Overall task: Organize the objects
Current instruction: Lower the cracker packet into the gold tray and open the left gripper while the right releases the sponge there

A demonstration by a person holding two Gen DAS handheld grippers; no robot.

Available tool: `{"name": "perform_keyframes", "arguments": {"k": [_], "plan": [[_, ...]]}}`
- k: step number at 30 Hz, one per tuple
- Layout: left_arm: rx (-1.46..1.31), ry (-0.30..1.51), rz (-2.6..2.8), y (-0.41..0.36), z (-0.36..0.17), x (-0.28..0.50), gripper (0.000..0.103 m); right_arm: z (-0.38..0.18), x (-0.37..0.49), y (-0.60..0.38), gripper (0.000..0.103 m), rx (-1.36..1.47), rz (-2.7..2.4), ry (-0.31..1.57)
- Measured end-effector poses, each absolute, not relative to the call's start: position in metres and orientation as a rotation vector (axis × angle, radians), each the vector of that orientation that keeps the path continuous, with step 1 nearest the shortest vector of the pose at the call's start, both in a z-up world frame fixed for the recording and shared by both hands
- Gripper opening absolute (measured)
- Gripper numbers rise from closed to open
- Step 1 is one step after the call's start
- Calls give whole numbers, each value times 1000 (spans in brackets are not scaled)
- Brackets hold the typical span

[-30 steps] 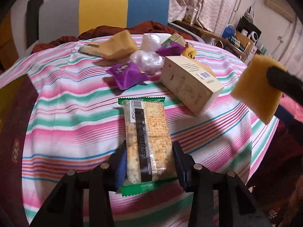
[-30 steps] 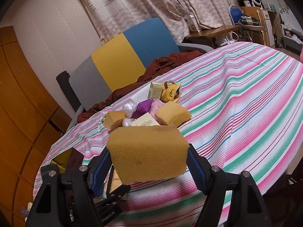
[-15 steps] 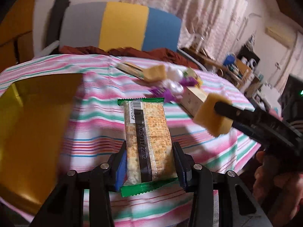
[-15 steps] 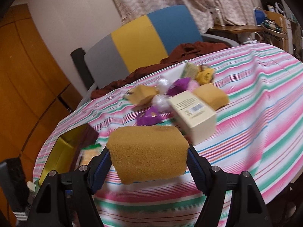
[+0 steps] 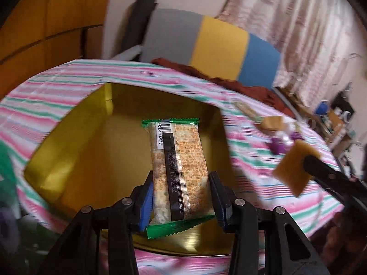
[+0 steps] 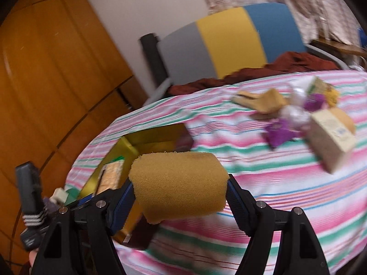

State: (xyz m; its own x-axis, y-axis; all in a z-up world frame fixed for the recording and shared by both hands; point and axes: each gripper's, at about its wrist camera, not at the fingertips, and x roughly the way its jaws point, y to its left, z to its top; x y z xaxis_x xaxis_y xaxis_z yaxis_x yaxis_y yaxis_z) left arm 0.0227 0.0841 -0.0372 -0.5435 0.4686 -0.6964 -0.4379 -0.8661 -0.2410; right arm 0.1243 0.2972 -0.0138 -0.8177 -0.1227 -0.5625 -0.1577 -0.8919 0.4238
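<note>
Two grips loaded: left gripper (image 5: 181, 202) clamps cracker pack (image 5: 177, 169) over yellow box (image 5: 68, 158), right gripper (image 6: 180, 200) squeezes sponge (image 6: 179, 183) nearby; next, probably lower w/ care, release inside.

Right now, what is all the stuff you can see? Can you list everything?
cracker packet: one, green-edged, held over the yellow box
sponge: one, yellow-brown, held above the table edge
yellow box: one, open, at the table's near left
tablecloth: one, pink, green and white stripes, covering the table
carton: one, cream, on the cloth at the right
purple packets: at least two, in the pile by the carton
other sponges: at least two, yellow-brown, in the pile
clear wrapped balls: about two, in the pile
chair: one, grey, yellow and blue, behind the table
left gripper: black, clamped on the packet
right gripper: black, clamped on the sponge
</note>
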Motion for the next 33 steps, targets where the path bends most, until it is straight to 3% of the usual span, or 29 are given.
{"name": "perform_keyframes", "arguments": {"k": [10, 25, 27, 29, 31, 33], "plan": [[-1266, -55, 2517, 27, -66, -35, 45, -30, 67, 208, 76, -1170, 3037, 521], [-1284, -136, 2591, -5, -69, -60, 45, -62, 20, 163, 80, -1337, 3028, 501], [-1256, -194, 2594, -9, -64, -58, 52, -61, 23, 163, 81, -1328, 3020, 498], [-1196, -266, 2608, -13, -54, -55, 74, -59, 26, 164, 82, -1308, 3019, 476], [-1140, -303, 2641, -17, -45, -50, 90, -58, 27, 166, 82, -1299, 3021, 480], [-1090, -339, 2668, -20, -36, -45, 97, -56, 28, 167, 82, -1286, 3030, 499]]}}
